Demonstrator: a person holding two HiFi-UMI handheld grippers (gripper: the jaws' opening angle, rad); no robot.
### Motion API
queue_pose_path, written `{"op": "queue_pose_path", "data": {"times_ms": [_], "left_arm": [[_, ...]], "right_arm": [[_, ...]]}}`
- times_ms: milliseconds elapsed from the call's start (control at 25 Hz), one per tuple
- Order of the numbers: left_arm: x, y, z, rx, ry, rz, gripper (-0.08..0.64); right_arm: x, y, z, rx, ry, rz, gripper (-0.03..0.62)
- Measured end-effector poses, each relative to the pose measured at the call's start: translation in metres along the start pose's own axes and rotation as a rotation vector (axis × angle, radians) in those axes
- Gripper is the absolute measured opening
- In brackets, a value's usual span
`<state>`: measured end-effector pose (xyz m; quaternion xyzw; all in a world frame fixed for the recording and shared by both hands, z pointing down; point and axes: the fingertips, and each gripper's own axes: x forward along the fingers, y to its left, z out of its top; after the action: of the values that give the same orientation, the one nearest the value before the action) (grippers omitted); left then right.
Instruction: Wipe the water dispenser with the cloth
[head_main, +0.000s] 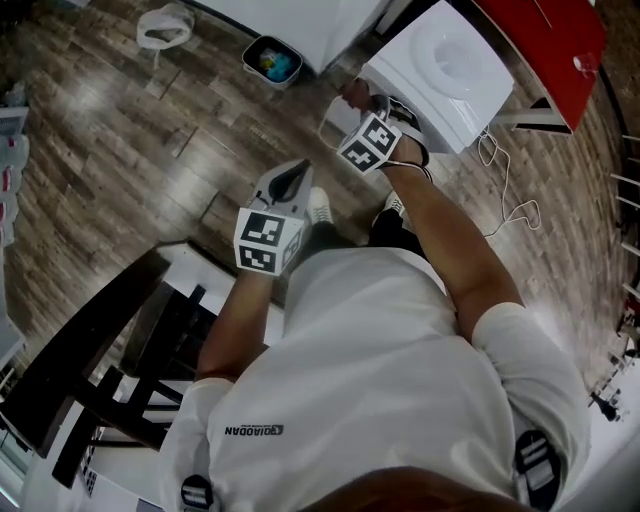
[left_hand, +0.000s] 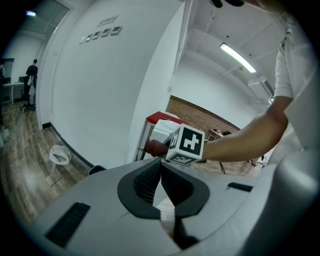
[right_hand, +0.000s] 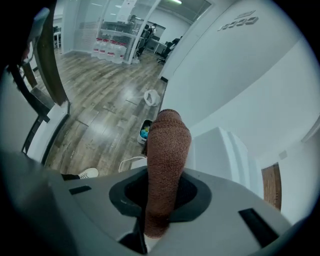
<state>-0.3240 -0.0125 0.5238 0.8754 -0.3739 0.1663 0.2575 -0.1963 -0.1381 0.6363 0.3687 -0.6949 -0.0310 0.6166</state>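
Right gripper (right_hand: 161, 190) fingers: clenched on brown cloth (right_hand: 167, 145).
Left gripper (left_hand: 160, 172) fingers: pressed together, empty.
Brown cloth position: just beside water dispenser (head_main: 452, 68), at its near side; contact unclear.
Water dispenser: white, standing on wooden floor (head_main: 120, 130).

Shirt (head_main: 380, 340) back: print "QIAODAN", upside down. Wall lettering (left_hand: 102, 32): raised, too small to read.
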Motion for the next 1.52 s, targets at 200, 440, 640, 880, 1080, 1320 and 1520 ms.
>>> {"op": "queue_pose_path", "data": {"times_ms": [200,440,640,880,1080,1320,1520], "left_arm": [[0.0,0.014,-0.01,-0.024,0.025,0.03,0.0],[-0.002,0.026,-0.029,-0.07,0.061,0.072,0.0],[-0.004,0.024,-0.044,-0.088,0.098,0.089,0.0],[-0.006,0.021,-0.059,-0.109,0.129,0.112,0.0],[-0.012,0.02,-0.074,-0.128,0.154,0.131,0.0],[-0.023,0.022,-0.091,-0.137,0.182,0.151,0.0],[-0.03,0.021,-0.095,-0.138,0.182,0.159,0.0]], "right_arm": [[0.034,0.019,-0.006,-0.02,0.018,0.01,0.072],[0.08,0.038,-0.02,-0.019,0.04,0.022,0.072],[0.113,0.057,-0.026,-0.015,0.05,0.038,0.072],[0.152,0.08,-0.037,-0.016,0.084,0.063,0.071],[0.181,0.097,-0.047,-0.048,0.121,0.091,0.072],[0.2,0.115,-0.053,-0.072,0.149,0.11,0.072],[0.202,0.119,-0.059,-0.074,0.165,0.121,0.072]]}}
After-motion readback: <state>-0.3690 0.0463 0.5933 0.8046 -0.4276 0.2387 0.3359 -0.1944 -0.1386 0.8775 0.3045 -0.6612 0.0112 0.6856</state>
